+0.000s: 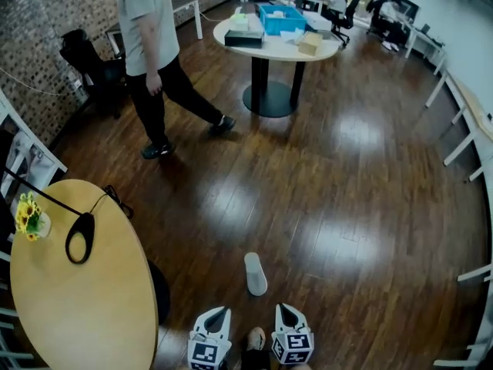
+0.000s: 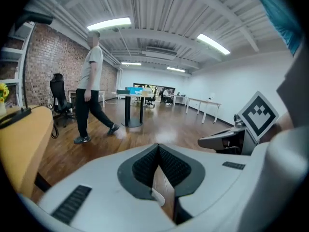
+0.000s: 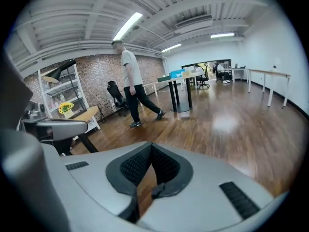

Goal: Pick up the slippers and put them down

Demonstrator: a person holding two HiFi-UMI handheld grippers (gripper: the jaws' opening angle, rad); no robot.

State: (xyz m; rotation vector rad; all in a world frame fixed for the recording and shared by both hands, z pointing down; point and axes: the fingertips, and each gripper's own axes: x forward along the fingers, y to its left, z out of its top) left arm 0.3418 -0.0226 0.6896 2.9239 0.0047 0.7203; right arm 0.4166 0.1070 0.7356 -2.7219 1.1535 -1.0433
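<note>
Slipper (image 1: 255, 274): only 1 shows clearly, pale and long, lying flat on the dark wooden floor (image 1: 347, 191) with its length running away from the wearer.

Nearest, at the bottom edge of the head view, the left gripper (image 1: 213, 324) and the right gripper (image 1: 288, 319) sit side by side, well above the floor. Each gripper view shows its ribbed pads meeting at the tips with nothing pinched between them, so both are closed and empty. A small pale shape (image 1: 256, 338) shows between the 2 grippers; whether it is a second slipper or a foot cannot be told.

The slipper lies just beyond the grippers, touched by neither. To the left stands a round yellow table (image 1: 85, 307), and farther out a person (image 1: 154, 60) is mid-stride. Beyond is a white round table (image 1: 269, 48) bearing a blue box (image 1: 282, 18).

Judging from this, the slipper is down and out of any grip: either the put-down is done or a pick-up has not begun. A pick-up would call for 1 gripper to open its jaws, drop to the floor and close across the slipper's thin edge.
</note>
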